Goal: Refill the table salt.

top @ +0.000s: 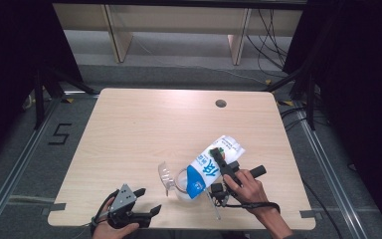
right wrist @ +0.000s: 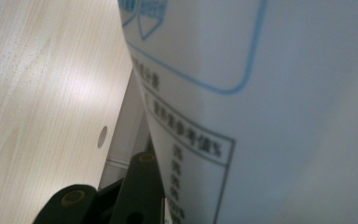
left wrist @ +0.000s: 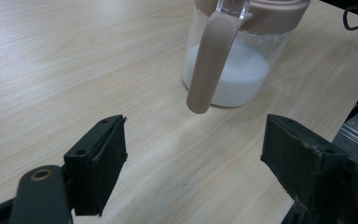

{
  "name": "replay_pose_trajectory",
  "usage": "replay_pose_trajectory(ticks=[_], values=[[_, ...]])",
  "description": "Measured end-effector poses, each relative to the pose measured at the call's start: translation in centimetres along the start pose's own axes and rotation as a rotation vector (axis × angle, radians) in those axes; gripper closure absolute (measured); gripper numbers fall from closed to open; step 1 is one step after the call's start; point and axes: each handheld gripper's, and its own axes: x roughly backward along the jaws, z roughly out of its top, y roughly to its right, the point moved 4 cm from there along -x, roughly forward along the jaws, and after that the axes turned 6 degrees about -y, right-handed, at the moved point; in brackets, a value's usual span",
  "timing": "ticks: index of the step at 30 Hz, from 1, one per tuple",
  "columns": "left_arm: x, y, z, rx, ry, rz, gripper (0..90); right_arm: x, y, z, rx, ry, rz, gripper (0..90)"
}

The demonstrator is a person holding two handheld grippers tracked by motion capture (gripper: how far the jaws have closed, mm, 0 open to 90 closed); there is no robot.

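Note:
A white and blue milk carton is tipped steeply over a clear jug near the table's front edge, its top end down at the jug's mouth. My right gripper is shut on the carton, whose printed side presses close against the right gripper view. The jug has a pinkish-brown rim and handle and holds white milk in its bottom. My left gripper rests open at the front left, its jaws wide apart and aimed at the jug from a short distance.
The light wooden table has a small round hole near its far edge. Cables trail from both grippers. Dark frames and floor rails stand on both sides of the table.

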Motion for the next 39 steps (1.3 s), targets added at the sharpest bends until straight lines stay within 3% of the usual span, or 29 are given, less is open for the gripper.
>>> replay_pose_trajectory(ticks=[3, 9, 23, 39], values=[[0.04, -0.05, 0.02, -0.011, -0.002, 0.002, 21.3, -0.05, -0.18, -0.02, -0.020, 0.003, 0.007, 73.5], [0.04, -0.04, 0.02, -0.011, -0.001, 0.001, 21.3, 0.03, 0.05, -0.06, 0.004, -0.007, -0.002, 73.9], [0.05, -0.06, 0.03, -0.013, -0.001, 0.002, 21.2, -0.08, -0.15, -0.10, -0.023, 0.001, 0.008, 74.3], [0.06, -0.06, 0.03, -0.011, -0.001, 0.003, 21.3, -0.08, -0.08, -0.15, -0.022, -0.002, 0.007, 74.7]])
